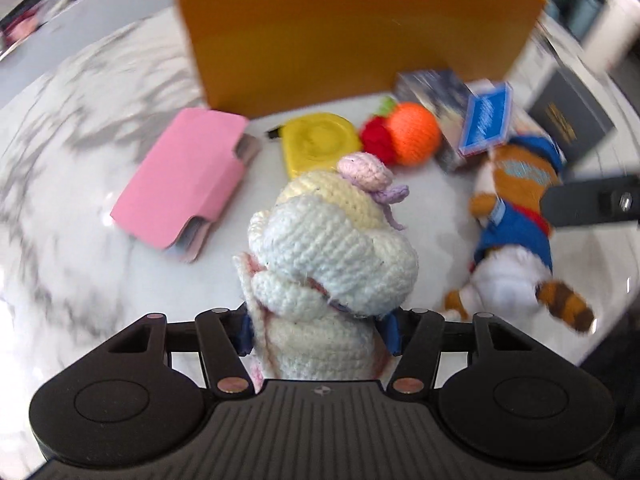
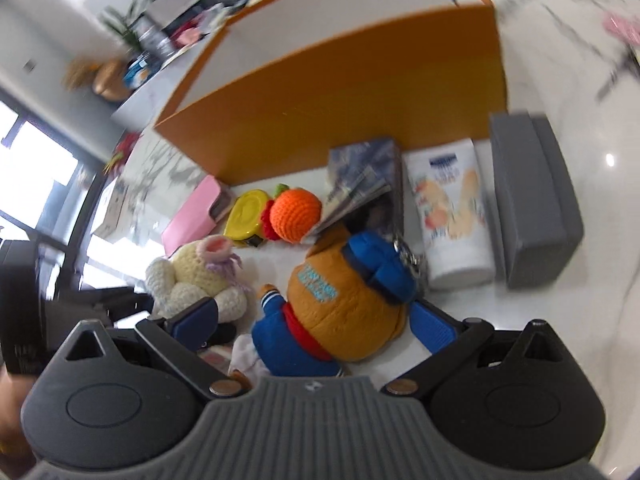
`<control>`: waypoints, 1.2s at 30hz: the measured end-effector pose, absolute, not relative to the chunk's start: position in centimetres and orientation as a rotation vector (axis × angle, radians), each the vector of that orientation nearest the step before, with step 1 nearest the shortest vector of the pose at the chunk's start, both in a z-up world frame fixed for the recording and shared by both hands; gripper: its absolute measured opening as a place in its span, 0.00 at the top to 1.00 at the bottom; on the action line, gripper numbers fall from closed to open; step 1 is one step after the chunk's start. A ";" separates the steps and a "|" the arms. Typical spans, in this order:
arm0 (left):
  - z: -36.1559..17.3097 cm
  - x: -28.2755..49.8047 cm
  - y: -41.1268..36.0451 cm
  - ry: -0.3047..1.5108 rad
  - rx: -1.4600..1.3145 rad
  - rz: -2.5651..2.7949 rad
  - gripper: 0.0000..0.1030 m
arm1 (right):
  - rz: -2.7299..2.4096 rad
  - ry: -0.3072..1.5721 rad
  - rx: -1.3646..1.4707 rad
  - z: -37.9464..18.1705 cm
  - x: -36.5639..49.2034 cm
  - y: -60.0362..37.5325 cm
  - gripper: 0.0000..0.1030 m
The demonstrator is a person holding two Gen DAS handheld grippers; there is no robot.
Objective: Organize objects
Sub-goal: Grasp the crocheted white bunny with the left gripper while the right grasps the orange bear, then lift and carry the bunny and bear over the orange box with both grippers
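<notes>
My left gripper (image 1: 318,330) is shut on a white crocheted doll (image 1: 332,256) with a cream hat and a lilac bow; the doll also shows in the right wrist view (image 2: 196,280). My right gripper (image 2: 316,320) is open, its blue pads on either side of an orange and blue plush toy (image 2: 344,300) that lies on the marble table (image 1: 80,160); the plush also shows in the left wrist view (image 1: 516,216). An open orange box (image 1: 356,36) stands at the back, and it also shows in the right wrist view (image 2: 340,96).
In front of the box lie a pink case (image 1: 188,176), a yellow tape measure (image 1: 316,144), an orange and red crocheted fruit (image 1: 408,132), a blue card deck (image 1: 484,120), a dark booklet (image 2: 364,176), a snack packet (image 2: 452,216) and a grey case (image 2: 528,200).
</notes>
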State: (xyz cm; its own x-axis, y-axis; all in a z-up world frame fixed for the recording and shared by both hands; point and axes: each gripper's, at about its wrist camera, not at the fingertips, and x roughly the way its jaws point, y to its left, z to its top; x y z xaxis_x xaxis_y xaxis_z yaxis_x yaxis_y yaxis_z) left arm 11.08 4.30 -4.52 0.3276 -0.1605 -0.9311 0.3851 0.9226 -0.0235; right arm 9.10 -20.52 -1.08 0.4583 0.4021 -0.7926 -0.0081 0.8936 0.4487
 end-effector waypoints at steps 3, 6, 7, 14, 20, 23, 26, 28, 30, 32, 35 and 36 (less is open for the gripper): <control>-4.7 10.3 4.2 1.149 0.159 -0.259 0.36 | 0.199 1.084 0.429 -1.7 8.9 -19.6 0.01; -4.3 10.4 4.1 1.151 0.125 -0.197 0.36 | 0.118 1.083 0.470 -2.6 9.0 -18.9 0.01; -4.0 10.7 4.3 1.149 0.119 -0.183 0.36 | 0.104 1.077 0.489 -2.8 9.1 -18.8 0.01; -3.9 9.9 4.1 1.108 0.057 -0.108 0.34 | 0.030 1.078 0.370 -3.3 10.3 -16.6 0.01; -3.9 9.3 4.1 1.079 0.046 -0.096 0.33 | -0.021 1.014 0.378 -3.5 9.7 -16.4 0.01; -3.8 9.2 4.1 1.075 0.040 -0.097 0.33 | -0.043 0.980 0.372 -3.7 9.5 -16.2 0.01; -3.9 9.3 4.0 1.073 0.044 -0.098 0.33 | -0.049 0.972 0.306 -3.8 9.5 -15.3 0.02; -3.9 9.3 3.9 1.072 0.044 -0.098 0.33 | -0.067 0.974 0.210 -3.8 9.4 -14.3 0.16; -3.9 9.3 3.9 1.071 0.044 -0.101 0.33 | -0.063 0.969 0.170 -3.8 9.0 -13.9 0.20; -3.9 9.2 4.0 1.070 0.038 -0.103 0.34 | -0.048 0.969 0.153 -3.8 9.0 -13.7 0.24; -3.8 9.2 4.2 1.075 0.025 -0.102 0.36 | -0.021 0.972 0.155 -3.7 8.9 -14.1 0.29; -3.8 9.2 4.3 1.077 0.020 -0.101 0.38 | -0.006 0.976 0.167 -3.6 8.8 -14.3 0.30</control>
State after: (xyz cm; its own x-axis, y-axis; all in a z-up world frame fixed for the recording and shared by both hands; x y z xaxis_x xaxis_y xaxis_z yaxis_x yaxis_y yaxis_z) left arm 9.19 4.29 -3.79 0.4694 -0.0728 -0.8800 0.0924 0.9952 -0.0331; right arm 8.84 -14.26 -3.59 0.5617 0.0700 -0.8244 0.0801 0.9871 0.1383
